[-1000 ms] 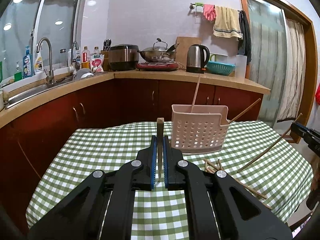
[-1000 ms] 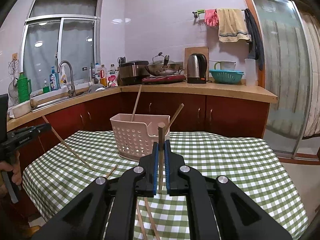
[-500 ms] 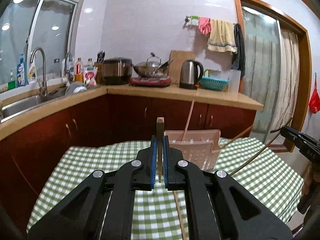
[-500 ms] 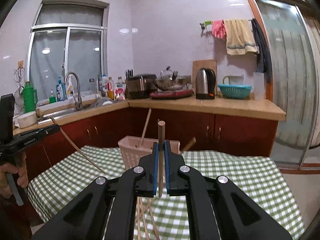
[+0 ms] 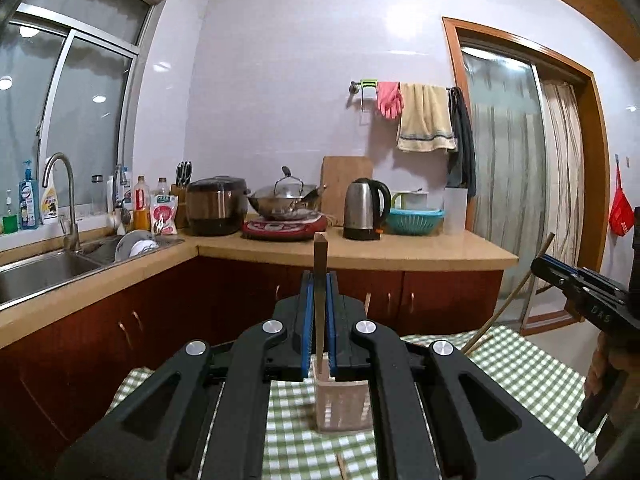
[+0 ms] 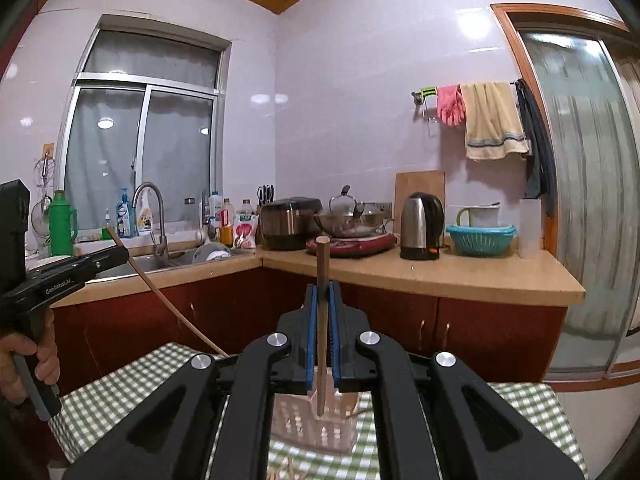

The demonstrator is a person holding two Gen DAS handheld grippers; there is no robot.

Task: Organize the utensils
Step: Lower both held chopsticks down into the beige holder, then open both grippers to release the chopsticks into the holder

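Observation:
My left gripper (image 5: 320, 280) is shut on a wooden chopstick (image 5: 320, 252) that stands upright between its blue pads. Below it, between the black arms, shows part of the pink perforated utensil basket (image 5: 340, 404) on the green checked tablecloth (image 5: 532, 364). My right gripper (image 6: 323, 290) is shut on a second upright chopstick (image 6: 322, 264), with the same basket (image 6: 312, 420) low behind it. Each view catches the other gripper at its edge: the right gripper (image 5: 576, 292) with its slanted chopstick (image 5: 508, 304), the left gripper (image 6: 80, 266) with its chopstick (image 6: 172, 308).
Loose chopsticks (image 6: 288, 472) lie on the cloth in front of the basket. Behind the table runs an L-shaped counter (image 5: 400, 256) with a sink (image 5: 36, 272), rice cooker, wok, kettle (image 5: 366, 210) and teal basket. A glass door (image 5: 508, 184) is at right. A hand (image 6: 28, 360) grips the left handle.
Both grippers have risen with their chopsticks and tipped up toward level. The basket and table have dropped low in both views, now mostly hidden behind the gripper arms.

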